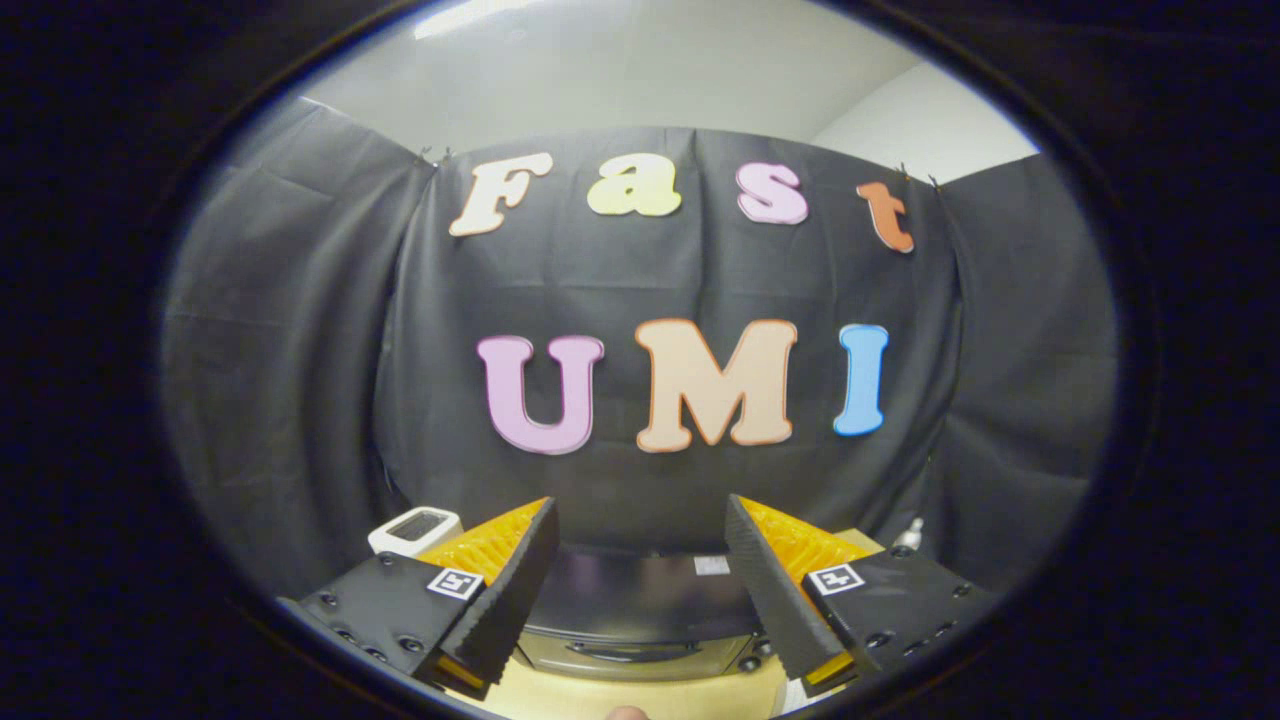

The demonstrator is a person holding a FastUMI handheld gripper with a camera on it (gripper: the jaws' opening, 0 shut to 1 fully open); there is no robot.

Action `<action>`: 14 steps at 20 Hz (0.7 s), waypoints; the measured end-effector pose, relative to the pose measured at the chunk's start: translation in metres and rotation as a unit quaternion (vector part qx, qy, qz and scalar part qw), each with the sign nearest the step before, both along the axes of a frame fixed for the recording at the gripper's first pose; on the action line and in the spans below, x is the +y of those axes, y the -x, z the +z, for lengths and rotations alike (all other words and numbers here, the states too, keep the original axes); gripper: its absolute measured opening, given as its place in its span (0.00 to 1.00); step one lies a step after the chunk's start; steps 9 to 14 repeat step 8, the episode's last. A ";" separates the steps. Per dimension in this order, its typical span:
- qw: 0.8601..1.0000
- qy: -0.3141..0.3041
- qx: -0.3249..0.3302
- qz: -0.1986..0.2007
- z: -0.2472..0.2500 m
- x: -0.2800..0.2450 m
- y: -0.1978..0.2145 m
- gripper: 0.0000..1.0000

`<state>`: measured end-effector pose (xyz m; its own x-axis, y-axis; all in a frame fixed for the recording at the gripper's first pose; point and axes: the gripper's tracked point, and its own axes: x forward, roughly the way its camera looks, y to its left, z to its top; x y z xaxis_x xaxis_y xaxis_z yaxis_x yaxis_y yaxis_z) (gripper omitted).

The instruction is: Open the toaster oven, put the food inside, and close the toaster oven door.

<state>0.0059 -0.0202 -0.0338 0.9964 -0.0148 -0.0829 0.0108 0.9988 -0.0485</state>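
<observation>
Fingers (640, 590) spread apart, holding nothing, above toaster oven (640, 610) on counter (640, 695), door apparently shut; food unseen, so task stage undetermined

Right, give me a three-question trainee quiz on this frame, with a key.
1. True or false: the claw is open, with nothing between its fingers.
2. Which way does the toaster oven lie from the claw?
A. below and ahead, seen through the gap between the fingers
B. gripped between the fingers
C. behind the white device
3. Fill in: the toaster oven's door, with its handle, is ____.

Key
1. True. The fingers stand wide apart and hold nothing.
2. A. The oven's dark top shows between the fingers; the white device sits beside the left finger.
3. Closed. The door front stands upright, handle at its top.
</observation>
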 end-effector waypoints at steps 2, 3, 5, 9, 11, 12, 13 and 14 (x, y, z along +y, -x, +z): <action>1.000 -0.002 -0.013 0.016 0.023 0.006 -0.001 1.00; 1.000 -0.001 -0.022 0.020 0.032 0.005 -0.002 1.00; 0.999 -0.003 -0.039 0.022 0.044 0.003 -0.003 1.00; 0.999 -0.011 -0.039 0.018 0.043 0.002 -0.001 1.00; 0.999 -0.011 -0.039 0.018 0.043 0.002 -0.001 1.00; 0.999 -0.011 -0.039 0.018 0.043 0.002 -0.001 1.00; 0.999 -0.011 -0.039 0.018 0.043 0.002 -0.001 1.00; 0.999 -0.011 -0.039 0.018 0.043 0.002 -0.001 1.00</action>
